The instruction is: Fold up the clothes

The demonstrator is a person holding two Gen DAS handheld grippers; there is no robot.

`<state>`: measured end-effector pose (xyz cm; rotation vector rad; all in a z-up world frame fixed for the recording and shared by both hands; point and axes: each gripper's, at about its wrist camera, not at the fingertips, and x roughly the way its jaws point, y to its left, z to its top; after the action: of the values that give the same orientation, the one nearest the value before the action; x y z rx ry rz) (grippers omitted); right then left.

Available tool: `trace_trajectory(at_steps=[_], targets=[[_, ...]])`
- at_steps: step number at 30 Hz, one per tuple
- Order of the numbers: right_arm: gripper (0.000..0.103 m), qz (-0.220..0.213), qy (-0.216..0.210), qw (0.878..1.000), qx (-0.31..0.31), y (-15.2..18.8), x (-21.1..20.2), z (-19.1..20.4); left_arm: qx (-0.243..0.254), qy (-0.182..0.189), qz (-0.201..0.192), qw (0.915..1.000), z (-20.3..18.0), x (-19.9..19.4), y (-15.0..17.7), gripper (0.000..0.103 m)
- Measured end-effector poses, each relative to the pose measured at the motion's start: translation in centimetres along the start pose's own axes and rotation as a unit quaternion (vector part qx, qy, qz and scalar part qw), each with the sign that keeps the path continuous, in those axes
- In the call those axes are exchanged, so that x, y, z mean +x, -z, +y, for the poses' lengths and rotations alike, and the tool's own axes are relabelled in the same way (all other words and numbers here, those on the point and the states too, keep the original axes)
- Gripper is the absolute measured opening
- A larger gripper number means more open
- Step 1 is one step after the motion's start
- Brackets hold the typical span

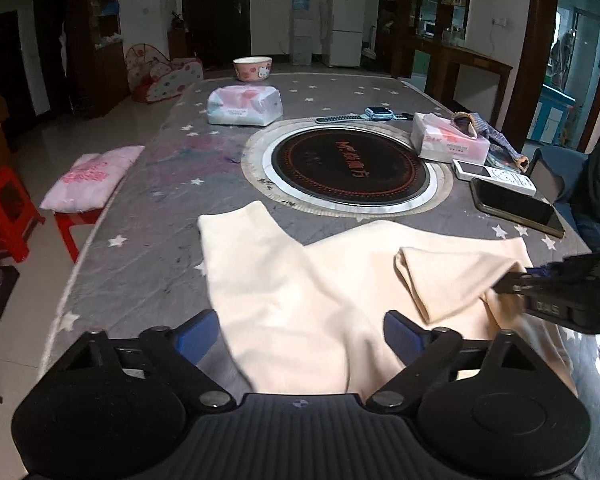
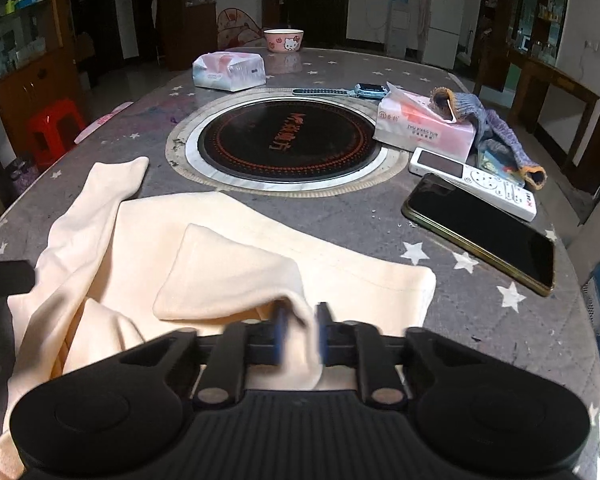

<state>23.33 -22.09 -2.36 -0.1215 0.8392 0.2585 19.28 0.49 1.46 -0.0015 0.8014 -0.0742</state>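
Observation:
A cream garment (image 1: 300, 292) lies on the grey star-patterned table (image 1: 148, 248), one sleeve stretched toward the round hob. My left gripper (image 1: 300, 336) is open, its blue pads on either side of the garment's near part, holding nothing. My right gripper (image 2: 300, 332) is shut on a fold of the cream garment (image 2: 228, 272), the other sleeve, which lies turned in over the body. In the left wrist view the right gripper (image 1: 504, 286) comes in from the right, pinching that sleeve.
A round black hob (image 2: 288, 144) is set in the table's middle. A phone (image 2: 480, 232), a remote (image 2: 472, 180), a tissue box (image 2: 424, 128), a knit sock (image 2: 496, 128), a watch (image 2: 364, 90), a wipes pack (image 2: 228, 70) and a bowl (image 2: 284, 40) lie beyond. Red stools (image 1: 8, 212) stand left.

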Motion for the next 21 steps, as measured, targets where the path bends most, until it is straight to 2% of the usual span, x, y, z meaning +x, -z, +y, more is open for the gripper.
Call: trace_trajectory(at_steps=[5, 7, 10, 13, 15, 17, 21], targets=[[0.002, -0.041, 0.056, 0.998, -0.008, 0.5, -2.8, -1.4, -0.038, -0.020, 0.003, 0.9991, 2.2, 1.9, -1.1, 0.081], [0.002, -0.058, 0.087, 0.994, 0.011, 1.5, -5.2, -2.8, -0.058, -0.017, 0.008, 0.9981, 3.1, 2.2, -1.4, 0.081], [0.002, -0.078, 0.123, 0.986, 0.081, 3.9, -8.8, -5.5, -0.075, -0.011, 0.006, 0.9971, 3.7, 2.5, -2.0, 0.083], [0.003, -0.079, 0.145, 0.975, 0.149, 7.4, -11.2, -7.4, -0.082, -0.017, 0.004, 0.9965, 3.5, 3.4, -2.9, 0.087], [0.009, -0.070, 0.154, 0.968, 0.183, 9.5, -12.0, -8.3, -0.082, -0.026, 0.005, 0.9962, 3.2, 4.3, -3.6, 0.088], [0.011, -0.059, 0.145, 0.967, 0.199, 11.0, -12.2, -8.7, -0.079, -0.038, 0.010, 0.9961, 2.9, 5.5, -4.1, 0.088], [0.027, -0.057, 0.154, 0.968, 0.187, 11.7, -12.3, -9.0, -0.090, -0.066, 0.029, 0.9933, 3.3, 8.4, -4.7, 0.087]])
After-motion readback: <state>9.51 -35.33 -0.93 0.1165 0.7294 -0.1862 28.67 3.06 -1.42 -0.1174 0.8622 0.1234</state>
